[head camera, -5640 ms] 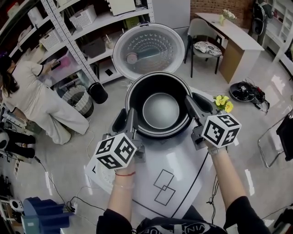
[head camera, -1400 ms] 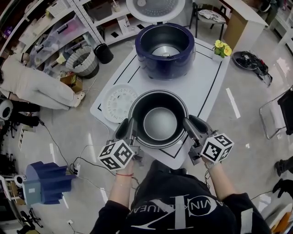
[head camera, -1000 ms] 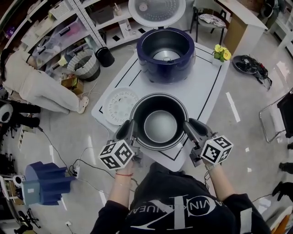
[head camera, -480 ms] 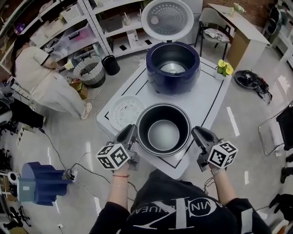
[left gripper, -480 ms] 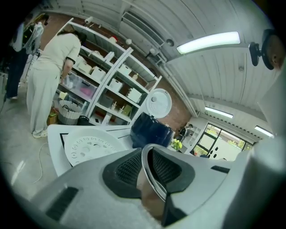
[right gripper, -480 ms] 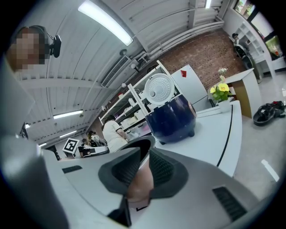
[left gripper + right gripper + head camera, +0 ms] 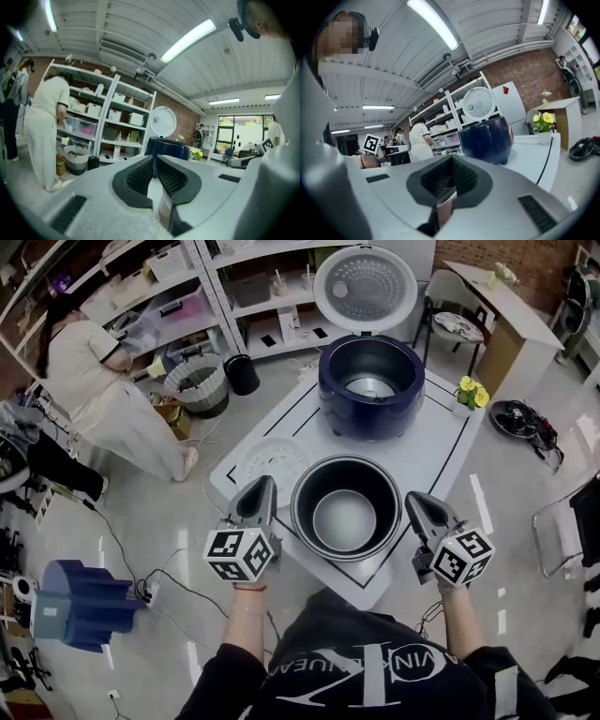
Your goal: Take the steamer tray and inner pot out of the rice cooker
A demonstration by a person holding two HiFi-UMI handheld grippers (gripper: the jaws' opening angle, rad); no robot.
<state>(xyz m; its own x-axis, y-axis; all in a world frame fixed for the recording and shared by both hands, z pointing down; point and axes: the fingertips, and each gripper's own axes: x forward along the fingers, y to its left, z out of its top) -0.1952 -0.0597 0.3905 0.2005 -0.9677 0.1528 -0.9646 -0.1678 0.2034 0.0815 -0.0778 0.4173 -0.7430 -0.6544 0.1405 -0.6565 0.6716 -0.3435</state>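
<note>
Both things sat out of the cooker, and both tools were empty.

The inner pot (image 7: pixel 344 521) stood on the white surface (image 7: pixel 441 442) right in front of the person, between the two tools but not touching them. The steamer tray (image 7: pixel 274 462) lay flat just beside it, on the left. The blue rice cooker (image 7: pixel 371 409) stood farther back with its lid (image 7: pixel 365 289) up and looked empty, so the job seemed done. The left tool (image 7: pixel 264 484) and the right tool (image 7: pixel 415 499) had just been closing, and their jaws were together with nothing between them. They were off the pot, likely so it could stand by itself.
</note>
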